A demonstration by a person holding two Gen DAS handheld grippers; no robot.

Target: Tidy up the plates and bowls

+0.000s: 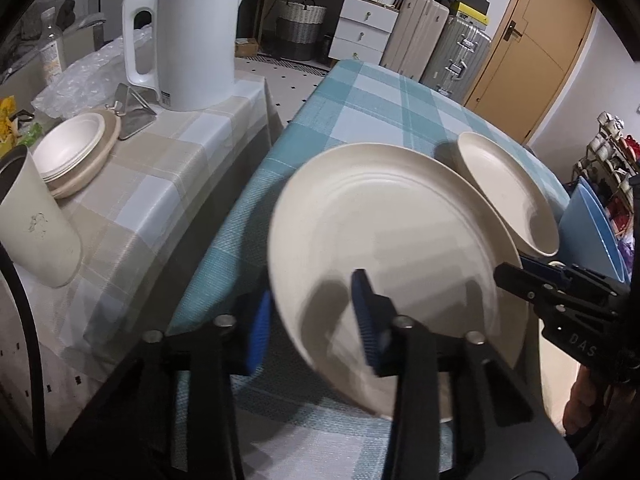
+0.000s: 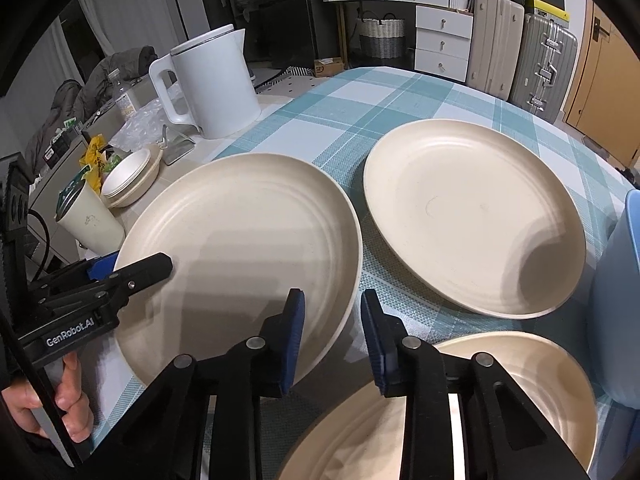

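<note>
Three cream plates lie on the teal checked table. The left plate (image 1: 384, 252) (image 2: 248, 248) has its near-left rim between the fingers of my left gripper (image 1: 312, 320), which straddles the rim with a gap showing. The left gripper also shows in the right wrist view (image 2: 132, 268), at that plate's left rim. My right gripper (image 2: 332, 332) is open, one finger over the left plate's right rim, the other over the cloth. It shows in the left wrist view (image 1: 516, 268). A second plate (image 2: 472, 216) (image 1: 508, 196) lies far right. A third plate (image 2: 480, 400) lies under the right gripper.
A stack of cream bowls on a plate (image 1: 72, 156) (image 2: 132, 176) sits on the beige side table, beside a white kettle (image 1: 188, 40) (image 2: 212, 80) and a cream tumbler (image 1: 36, 220) (image 2: 88, 224). A blue bin (image 2: 616, 304) (image 1: 588, 224) stands at the right edge.
</note>
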